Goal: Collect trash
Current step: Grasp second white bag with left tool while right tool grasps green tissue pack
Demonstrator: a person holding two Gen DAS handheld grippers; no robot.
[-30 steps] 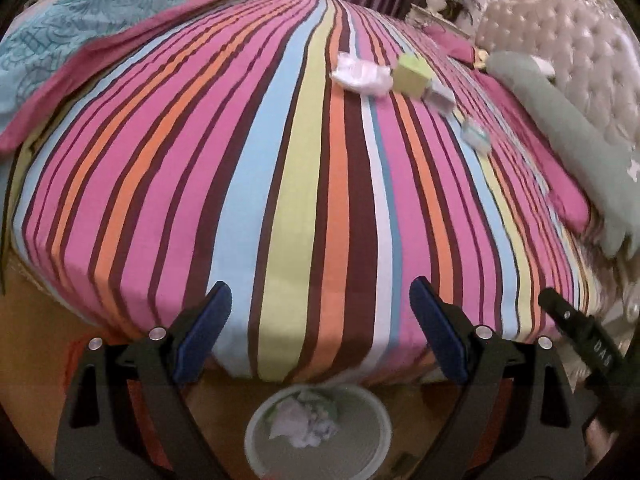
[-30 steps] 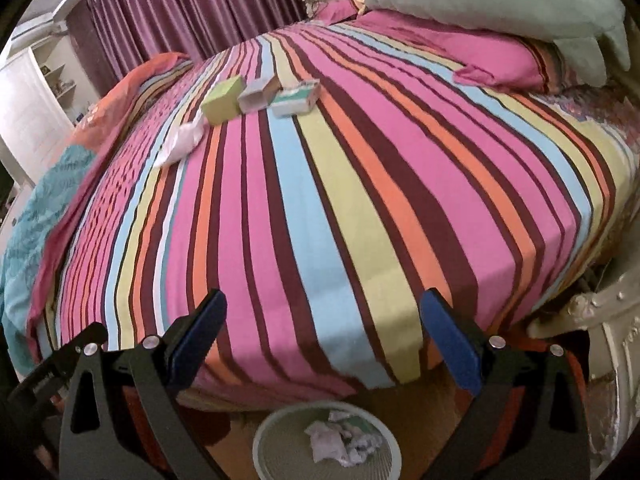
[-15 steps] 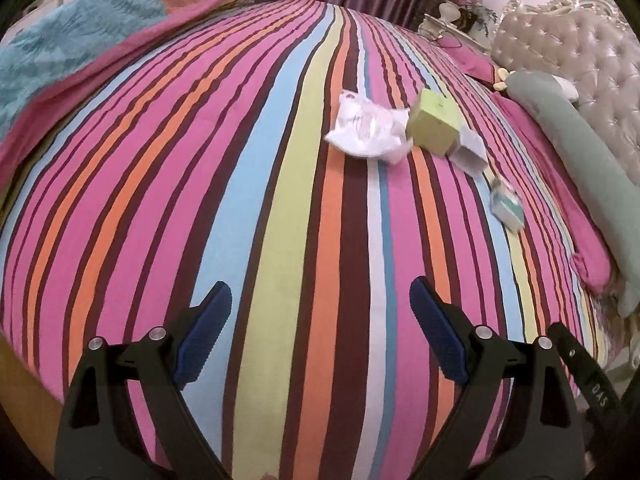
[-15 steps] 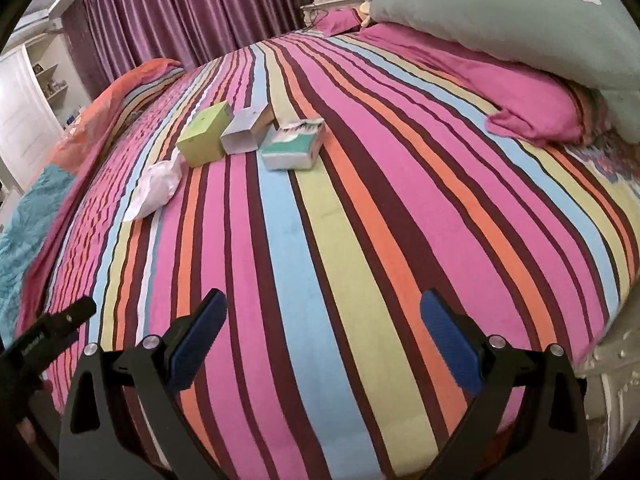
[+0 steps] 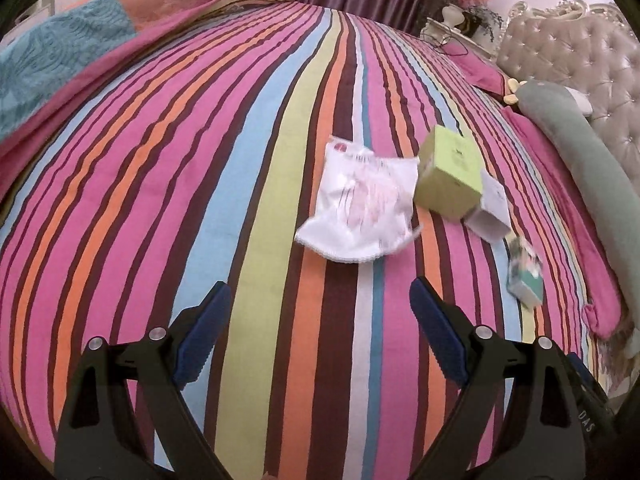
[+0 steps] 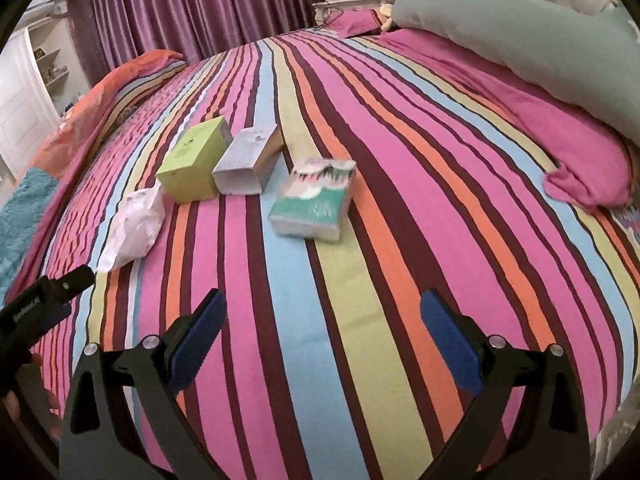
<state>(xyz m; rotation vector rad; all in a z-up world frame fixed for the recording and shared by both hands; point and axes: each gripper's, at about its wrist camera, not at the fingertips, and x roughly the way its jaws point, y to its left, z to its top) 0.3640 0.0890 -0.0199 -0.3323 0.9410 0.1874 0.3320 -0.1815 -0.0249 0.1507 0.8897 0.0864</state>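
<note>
Left-wrist view: the left gripper point(image 5: 320, 312) hangs over a striped bedspread point(image 5: 200, 200), its blue-padded jaws standing wide apart with nothing between them. Four pieces of trash lie on the spread ahead. A crumpled white plastic bag point(image 5: 360, 204) sits at about 12 o'clock from the jaws. A lime-green box point(image 5: 450, 172) lies at 1 o'clock, touching the bag's right edge. An open-ended white carton point(image 5: 490, 216) lies just beside the green box, on its lower right. A teal tissue pack point(image 5: 524, 276), blurred, lies near the carton at 2 o'clock from the jaws. A sage-green bolster point(image 5: 580, 152) and a tufted headboard point(image 5: 580, 60) fill the right edge; a folded quilt point(image 5: 80, 52) lies at 10 o'clock.

Right-wrist view: the right gripper point(image 6: 322, 320) likewise has its jaws spread and empty above the spread point(image 6: 400, 280). The tissue pack point(image 6: 314, 204) lies at 12 o'clock, nearest the jaws and apart from the rest. The white carton point(image 6: 248, 160) and green box point(image 6: 196, 160) lie side by side at 11 o'clock, touching. The plastic bag point(image 6: 134, 228) lies at 10 o'clock, against the box's lower left corner. Purple curtains point(image 6: 192, 8) hang beyond the bed. The bolster point(image 6: 520, 36) rests on a pink pillow point(image 6: 560, 140) at 2 o'clock.
</note>
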